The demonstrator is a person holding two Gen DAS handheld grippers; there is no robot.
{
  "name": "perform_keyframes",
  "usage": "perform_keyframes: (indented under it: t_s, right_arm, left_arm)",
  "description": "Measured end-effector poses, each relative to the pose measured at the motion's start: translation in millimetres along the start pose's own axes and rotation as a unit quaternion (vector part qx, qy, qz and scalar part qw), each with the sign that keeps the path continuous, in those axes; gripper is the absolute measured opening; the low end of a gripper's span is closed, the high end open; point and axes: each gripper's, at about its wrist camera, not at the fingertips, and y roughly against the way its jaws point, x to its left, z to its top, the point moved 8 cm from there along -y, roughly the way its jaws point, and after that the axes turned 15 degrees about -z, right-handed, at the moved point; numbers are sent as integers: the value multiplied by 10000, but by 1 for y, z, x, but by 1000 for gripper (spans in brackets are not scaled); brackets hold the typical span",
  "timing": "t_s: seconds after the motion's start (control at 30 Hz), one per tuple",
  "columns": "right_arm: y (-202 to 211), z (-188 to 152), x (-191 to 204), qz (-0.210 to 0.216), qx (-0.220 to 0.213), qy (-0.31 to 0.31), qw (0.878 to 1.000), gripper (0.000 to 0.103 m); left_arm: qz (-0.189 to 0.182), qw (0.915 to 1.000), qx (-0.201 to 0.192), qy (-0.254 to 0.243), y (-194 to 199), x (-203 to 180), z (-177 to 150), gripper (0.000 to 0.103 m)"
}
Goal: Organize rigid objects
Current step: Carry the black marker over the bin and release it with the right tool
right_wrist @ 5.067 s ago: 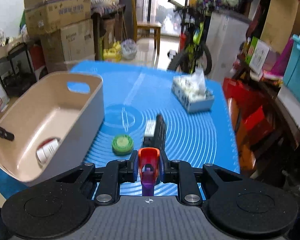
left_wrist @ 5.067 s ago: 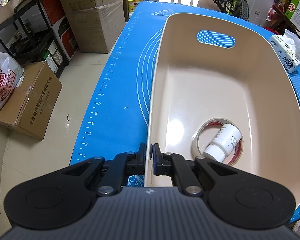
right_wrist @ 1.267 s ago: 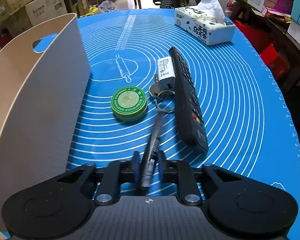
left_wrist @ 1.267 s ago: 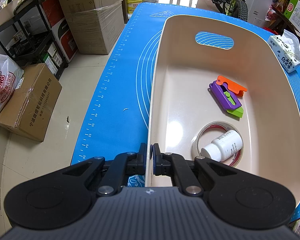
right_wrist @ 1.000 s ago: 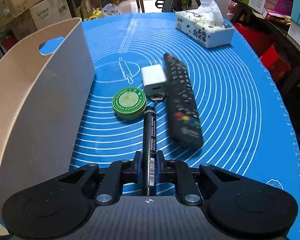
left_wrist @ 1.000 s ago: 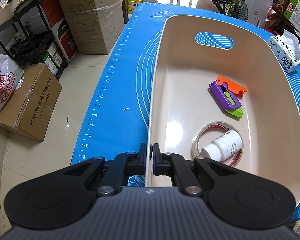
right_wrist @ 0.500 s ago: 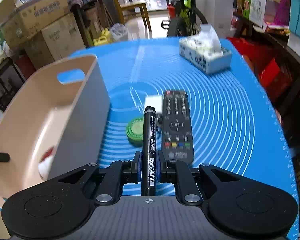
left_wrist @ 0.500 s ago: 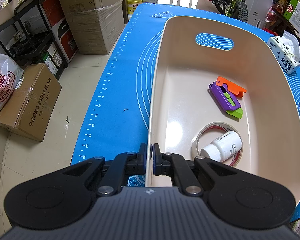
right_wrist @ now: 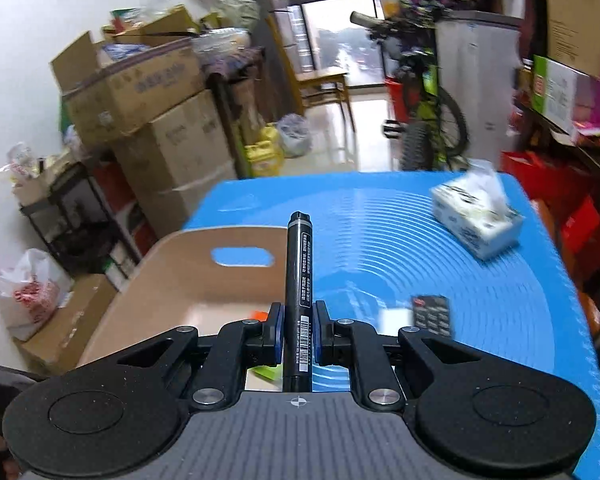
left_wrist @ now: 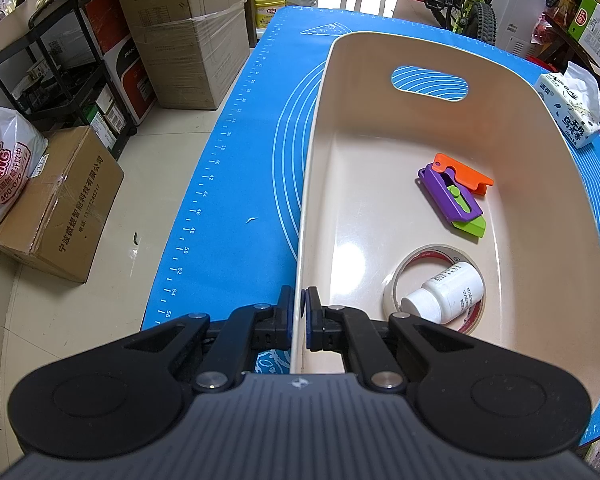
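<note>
Carrying the black marker (right_wrist: 299,292) clamped in our right gripper (right_wrist: 297,334), long axis pointing straight ahead along the fingers, we see the beige bin (right_wrist: 188,276) lying forward and left, just below. Our left gripper (left_wrist: 299,322) is closed on the bin's near rim. Underneath lies a blue mat (right_wrist: 400,240); cartons and a bicycle crowd the blurred room.
</note>
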Motion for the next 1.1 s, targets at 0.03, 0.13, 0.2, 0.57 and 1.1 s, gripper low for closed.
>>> perform_keyframes:
  t_s: [0.03, 0.13, 0.2, 0.57, 1.1]
  right_arm:
    - [-3, 0, 10, 47, -1, 94, 9999, 24]
    - [-9, -2, 37, 115, 18, 410, 9991, 24]
    - [-14, -3, 50, 133, 57, 553, 9984, 24]
    - [-43, -33, 92, 88, 569, 1096, 9923, 24]
    - [-38, -42, 82, 249, 706, 1287, 9889, 62]
  left_arm:
    - [5, 10000, 1, -6, 0, 0, 0, 7]
    - [10, 10000, 5, -8, 0, 0, -1, 7]
    - [4, 10000, 4, -2, 0, 0, -1, 7]
    - [2, 10000, 8, -6, -1, 0, 0, 7]
    - [10, 10000, 8, -5, -1, -1, 0, 7]
